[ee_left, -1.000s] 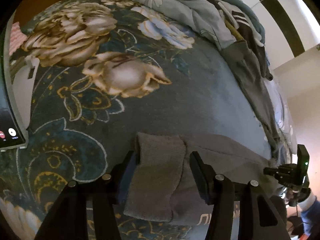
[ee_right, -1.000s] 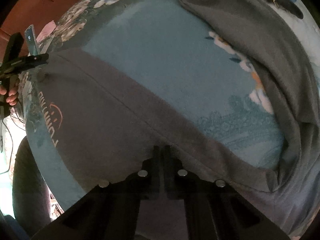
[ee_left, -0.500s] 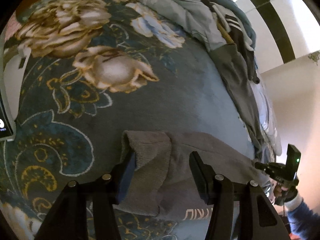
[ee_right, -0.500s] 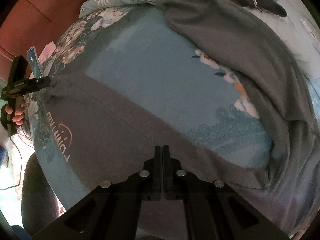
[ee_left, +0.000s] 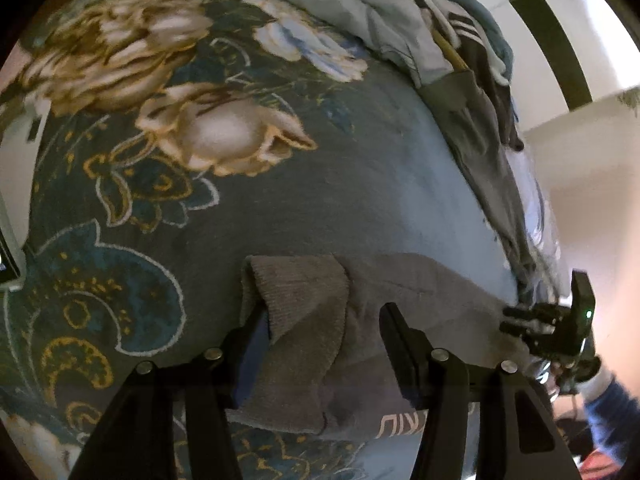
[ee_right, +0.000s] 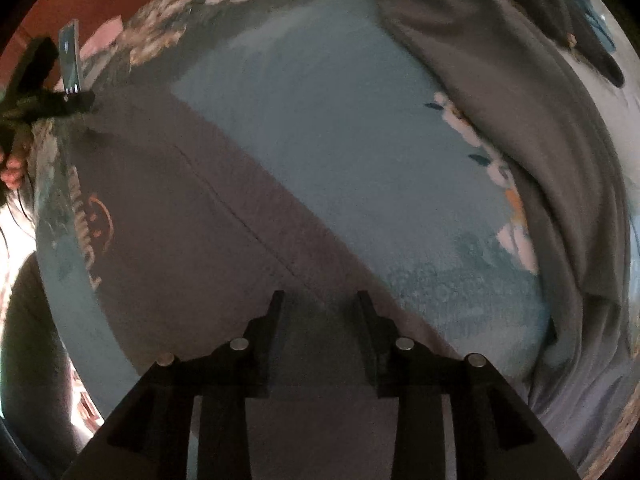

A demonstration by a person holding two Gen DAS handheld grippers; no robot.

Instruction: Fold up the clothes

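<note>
Two grippers over one grey garment (ee_right: 192, 216), spread flat on a floral bedspread (ee_left: 132, 200). Left gripper (ee_left: 320, 328) released, jaws wide apart, straddling the ribbed cuff (ee_left: 304, 308) at the garment's end; cuff folded back on itself, one fold edge touching the inner face of the left-hand finger (ee_left: 252, 336). Right gripper (ee_right: 318, 312) likewise released, fingers parted with grey fabric lying between them, not pinched. From the right wrist view, a long seam running diagonally across the garment toward the left gripper, seen small at the far upper left. Orange printed lettering (ee_right: 90, 220) near the garment's lower edge, also partly visible below the left fingers in the left wrist view. Beyond the garment, plain blue-grey blanket, then large cream and gold flowers (ee_left: 224, 136) on the bedspread. Farther off, a second grey garment (ee_right: 520, 128) draped along the right side, and a heap of mixed clothes (ee_left: 452, 44) by the wall. At the far left edge, a white device (ee_left: 10, 240), only partly in view.
</note>
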